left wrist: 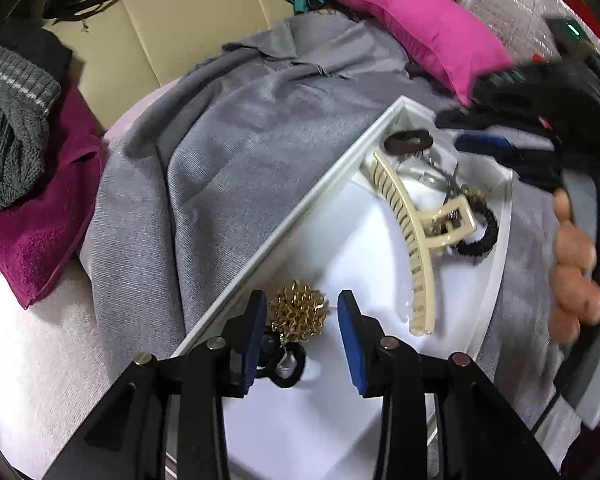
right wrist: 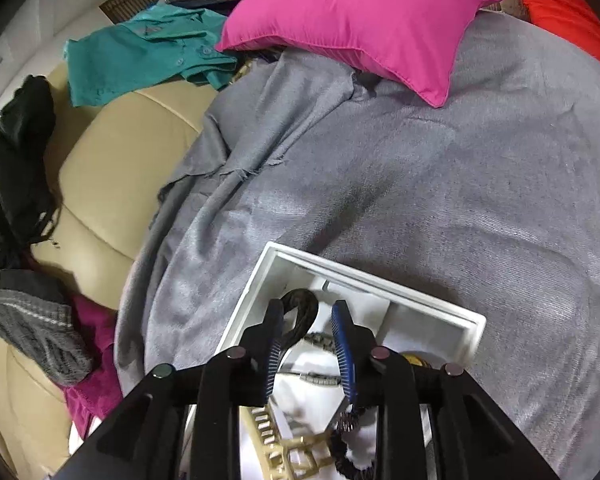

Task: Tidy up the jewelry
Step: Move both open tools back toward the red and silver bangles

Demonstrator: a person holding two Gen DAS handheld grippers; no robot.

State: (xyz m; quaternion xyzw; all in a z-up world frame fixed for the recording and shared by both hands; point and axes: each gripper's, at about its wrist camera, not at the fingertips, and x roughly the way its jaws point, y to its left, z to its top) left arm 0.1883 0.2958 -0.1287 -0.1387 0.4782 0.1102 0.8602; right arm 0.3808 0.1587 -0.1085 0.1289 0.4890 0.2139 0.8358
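Jewelry tray sits on grey blanket, pink pillow beyond.

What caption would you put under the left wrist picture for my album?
The left claw hangs open over a white tray, beside a spiky gold hair tie and a cream hair clip.

Even, soft indoor light, fisheye bending with dark corners, motion blur at the left view's right edge.

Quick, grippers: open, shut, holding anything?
Left gripper: open, gold spiky hair tie between its pads, not pinched.
Right gripper: open, holding nothing.
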